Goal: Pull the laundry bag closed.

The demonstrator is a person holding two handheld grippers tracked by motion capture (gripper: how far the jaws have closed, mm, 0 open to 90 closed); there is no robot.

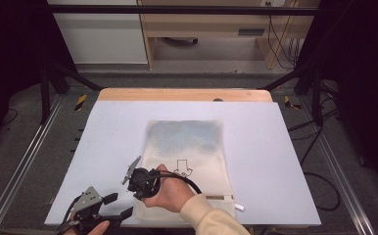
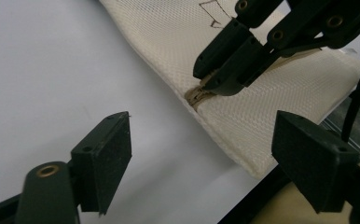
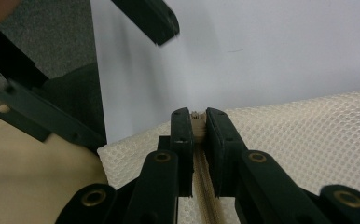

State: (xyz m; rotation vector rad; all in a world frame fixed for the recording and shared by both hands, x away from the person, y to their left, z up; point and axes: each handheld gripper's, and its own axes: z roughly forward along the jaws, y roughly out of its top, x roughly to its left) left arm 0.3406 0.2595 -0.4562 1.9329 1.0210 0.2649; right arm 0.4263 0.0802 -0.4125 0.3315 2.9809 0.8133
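A cream mesh bag [image 1: 187, 142] lies flat on the white board [image 1: 104, 147], with a black arrow outline [image 1: 182, 168] drawn on it. Its tan zipper [image 3: 201, 186] runs along the near edge. My right gripper [image 1: 138, 192] reaches across to the bag's near left corner and is shut on the zipper pull [image 3: 196, 117]. In the left gripper view, the right gripper [image 2: 213, 80] clamps the pull [image 2: 197, 95] at the bag [image 2: 271, 93] edge. My left gripper [image 1: 118, 205] hovers open just left of that corner, its jaws wide apart [image 2: 211, 163] over bare board.
The board's near edge [image 1: 177, 224] runs just below the bag. A wooden table strip [image 1: 177, 94] shows at the far side. Metal rails [image 1: 25, 161] flank the table, and cables [image 1: 319, 181] lie on the floor at the right. A small white tag [image 1: 239, 207] sticks out at the bag's near right corner.
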